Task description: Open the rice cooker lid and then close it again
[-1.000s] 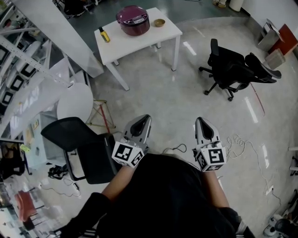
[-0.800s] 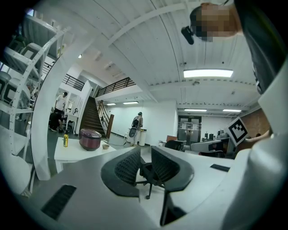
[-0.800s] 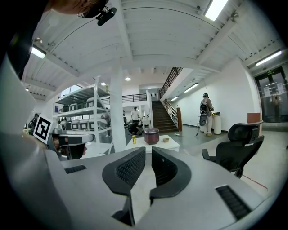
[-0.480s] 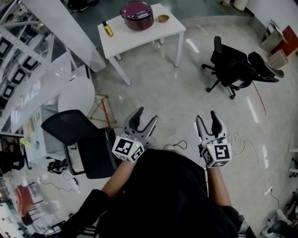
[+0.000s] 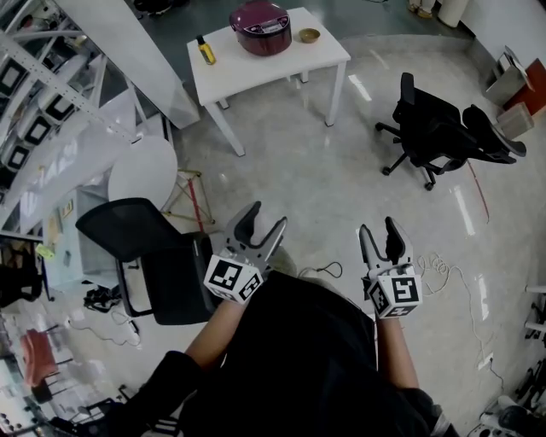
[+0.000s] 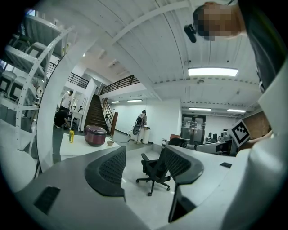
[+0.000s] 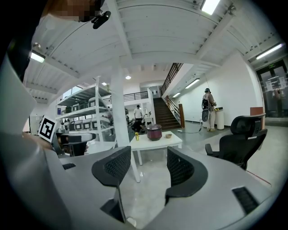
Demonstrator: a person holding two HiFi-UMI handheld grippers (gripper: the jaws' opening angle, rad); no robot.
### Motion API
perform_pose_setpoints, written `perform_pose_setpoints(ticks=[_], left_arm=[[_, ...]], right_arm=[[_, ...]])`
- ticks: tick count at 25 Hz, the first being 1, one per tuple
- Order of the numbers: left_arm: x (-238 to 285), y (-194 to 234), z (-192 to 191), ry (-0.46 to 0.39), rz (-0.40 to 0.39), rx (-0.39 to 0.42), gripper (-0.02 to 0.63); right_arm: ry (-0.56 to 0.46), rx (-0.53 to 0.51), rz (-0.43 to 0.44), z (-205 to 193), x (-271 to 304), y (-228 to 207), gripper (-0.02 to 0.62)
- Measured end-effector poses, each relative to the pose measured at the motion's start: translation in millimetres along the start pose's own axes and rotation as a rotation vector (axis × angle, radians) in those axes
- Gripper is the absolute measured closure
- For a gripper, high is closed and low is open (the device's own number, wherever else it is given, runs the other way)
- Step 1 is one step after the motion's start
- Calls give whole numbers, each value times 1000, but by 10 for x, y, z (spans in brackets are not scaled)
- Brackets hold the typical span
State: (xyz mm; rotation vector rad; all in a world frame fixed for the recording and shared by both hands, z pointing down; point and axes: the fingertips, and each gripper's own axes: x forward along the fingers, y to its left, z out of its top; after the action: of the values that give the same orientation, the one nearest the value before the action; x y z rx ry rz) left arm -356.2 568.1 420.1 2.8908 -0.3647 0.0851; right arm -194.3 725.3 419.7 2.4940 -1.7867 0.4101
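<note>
We hold the left claw (image 5: 264, 218) and the right claw (image 5: 378, 227) side by side close to our body, over the pale floor (image 5: 324, 188). The jaws of both are opening and already stand wide apart, with nothing between them. The rice cooker (image 5: 264, 15) sits far ahead of us on the white bench (image 5: 256, 72), its dark red lid down, well apart from both claws. A yellow bottle (image 5: 205, 49) lies to its left on the bench and a small bowl (image 5: 309, 35) sits just to its right. A black office chair (image 5: 435, 132) stands on the right, another black chair (image 5: 145, 256) near our left.
</note>
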Motion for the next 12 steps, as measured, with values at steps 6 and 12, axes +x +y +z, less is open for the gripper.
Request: perform_pose_setpoints(ticks=[6,12], left_arm=[[21,281,-76,16,42,-11,357],[275,598,-20,-2,41,-17,357]], right_arm=[[45,-6,37,-54,189,81,373],[54,3,50,-34,606,82,373]])
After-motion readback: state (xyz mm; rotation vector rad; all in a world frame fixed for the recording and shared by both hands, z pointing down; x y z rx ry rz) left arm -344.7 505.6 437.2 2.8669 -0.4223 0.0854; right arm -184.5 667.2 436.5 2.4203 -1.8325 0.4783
